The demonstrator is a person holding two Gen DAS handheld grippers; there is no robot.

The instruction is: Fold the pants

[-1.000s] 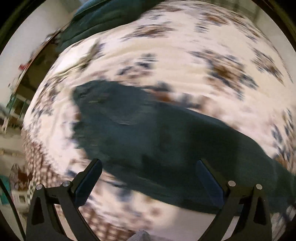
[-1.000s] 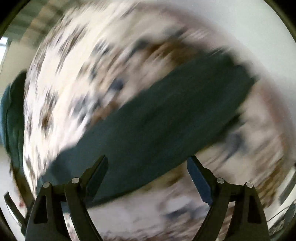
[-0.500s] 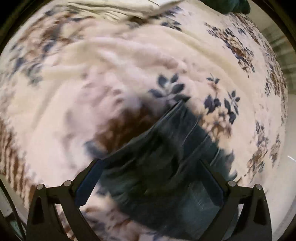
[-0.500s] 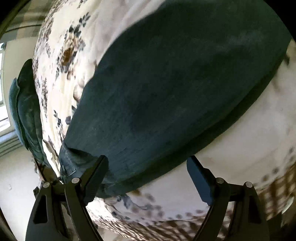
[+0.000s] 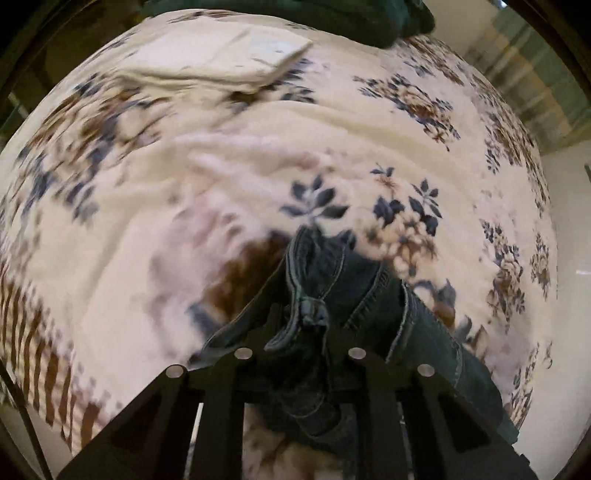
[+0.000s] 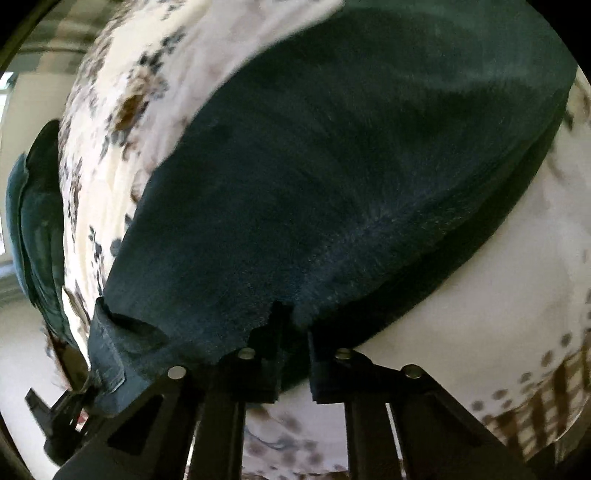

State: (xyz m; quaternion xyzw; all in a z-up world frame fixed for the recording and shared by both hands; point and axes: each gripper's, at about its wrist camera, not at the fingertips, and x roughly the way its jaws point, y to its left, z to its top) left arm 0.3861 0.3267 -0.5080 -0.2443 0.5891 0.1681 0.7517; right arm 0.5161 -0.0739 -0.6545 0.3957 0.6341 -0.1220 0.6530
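Left side first: the left gripper (image 5: pixel 306 325) has just been closing, and its jaws are now clamped on a bunched hem or waistband corner of the pants (image 5: pixel 332 280), stitched seams puckering right between the tips. The dark denim trails off toward the lower right of this view, lying on the floral bedspread (image 5: pixel 221 166). Farther up the bed sits a folded cream cloth (image 5: pixel 229 59), and beyond it, at the top edge, a dark green heap (image 5: pixel 332 18), possibly more clothing, I can't tell.

Over to the right: the right gripper (image 6: pixel 293 332) has also just been closing, and its jaws are pinched together on the near edge of the pants (image 6: pixel 332 166), denim caught between the tips. The broad dark leg spreads flat away from it across the bedspread (image 6: pixel 480 314). At the far left of this view the green heap (image 6: pixel 33 221) shows again, and a bit of the other gripper's black frame peeks in at the lower left, at the corner of the denim.

Progress, as I judge it: early days. Both ends are gripped, but the cloth lies spread along the bed, and I see no finished fold. Lifting, carrying one end over the other and smoothing are all ahead.

The count: one pair of pants, two grippers, one bedspread, one cream cloth, one green heap.
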